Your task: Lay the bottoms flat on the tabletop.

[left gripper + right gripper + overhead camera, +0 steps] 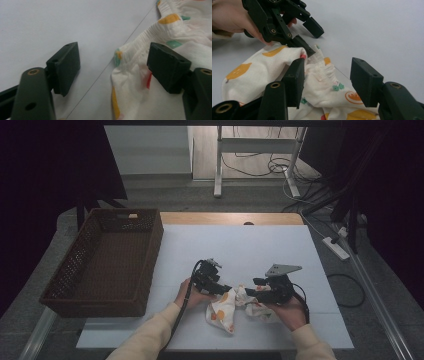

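A small white garment (227, 307) with orange and green prints and an elastic waistband lies crumpled near the front of the white table (240, 245). My left gripper (226, 289) is at its left end and stands open. In the left gripper view the gripper (113, 53) straddles the elastic edge of the garment (180, 32), one jaw over bare table, the other over cloth. My right gripper (255, 287) is open at the right end. In the right gripper view the gripper (328, 65) has the gathered waistband of the garment (262, 67) between its jaws, and the left gripper (315, 42) is just beyond.
A dark brown wicker basket (152, 255) stands empty on the table's left side. Bare white tabletop stretches behind and to the right of the garment. Beyond the far edge are desk legs (218, 165) and cables on the floor, with a power strip (336, 247) at the right.
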Tool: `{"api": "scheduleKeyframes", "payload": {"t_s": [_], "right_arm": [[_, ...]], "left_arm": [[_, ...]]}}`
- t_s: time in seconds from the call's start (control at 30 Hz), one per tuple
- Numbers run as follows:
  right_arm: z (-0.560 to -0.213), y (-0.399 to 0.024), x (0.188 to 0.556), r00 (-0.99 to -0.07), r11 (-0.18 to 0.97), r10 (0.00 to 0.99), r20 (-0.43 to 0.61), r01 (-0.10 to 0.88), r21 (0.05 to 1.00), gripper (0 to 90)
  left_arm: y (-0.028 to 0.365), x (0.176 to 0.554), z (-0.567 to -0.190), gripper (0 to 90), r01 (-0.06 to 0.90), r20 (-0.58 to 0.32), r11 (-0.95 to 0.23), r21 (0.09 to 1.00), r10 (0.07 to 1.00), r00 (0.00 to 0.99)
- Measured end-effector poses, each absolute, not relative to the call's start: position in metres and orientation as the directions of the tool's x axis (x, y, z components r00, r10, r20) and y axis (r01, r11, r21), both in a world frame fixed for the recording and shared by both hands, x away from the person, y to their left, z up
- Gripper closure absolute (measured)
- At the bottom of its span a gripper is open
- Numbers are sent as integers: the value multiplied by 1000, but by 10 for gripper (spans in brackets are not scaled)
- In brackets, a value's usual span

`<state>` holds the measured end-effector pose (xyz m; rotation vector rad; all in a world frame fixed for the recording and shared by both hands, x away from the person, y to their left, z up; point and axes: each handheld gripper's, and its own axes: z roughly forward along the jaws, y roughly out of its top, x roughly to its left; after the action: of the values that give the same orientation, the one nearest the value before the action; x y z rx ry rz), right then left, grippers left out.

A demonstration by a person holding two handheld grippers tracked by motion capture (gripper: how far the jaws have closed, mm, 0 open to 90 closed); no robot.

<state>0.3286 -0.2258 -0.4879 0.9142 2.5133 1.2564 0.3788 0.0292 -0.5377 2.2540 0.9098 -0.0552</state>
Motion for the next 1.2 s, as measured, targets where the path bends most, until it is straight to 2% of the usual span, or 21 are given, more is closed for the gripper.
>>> {"api": "scheduleKeyframes", "payload": {"t_s": [0.13, 0.23, 0.4, 0.5, 0.7, 1.2], "right_arm": [[-488, -226, 329, -793, 452, 601, 102, 442, 775, 456], [-488, -226, 329, -792, 454, 602, 98, 441, 774, 456], [-488, -226, 329, -791, 459, 606, 91, 441, 772, 456], [-488, -227, 329, -787, 459, 610, 88, 442, 771, 456], [-488, -230, 330, -781, 454, 620, 82, 442, 773, 456], [-486, -235, 333, -757, 425, 649, 75, 443, 789, 429]], "left_arm": [[26, 377, -538, 303, 608, -275, -523, 597, 579, 768], [21, 372, -539, 386, 584, -256, -541, 605, 563, 786], [15, 362, -539, 648, 543, -199, -573, 614, 554, 809], [17, 362, -540, 796, 546, -222, -567, 616, 540, 812], [25, 364, -539, 825, 567, -271, -532, 629, 534, 801], [72, 365, -507, 827, 574, -270, -405, 712, 596, 756]]}}
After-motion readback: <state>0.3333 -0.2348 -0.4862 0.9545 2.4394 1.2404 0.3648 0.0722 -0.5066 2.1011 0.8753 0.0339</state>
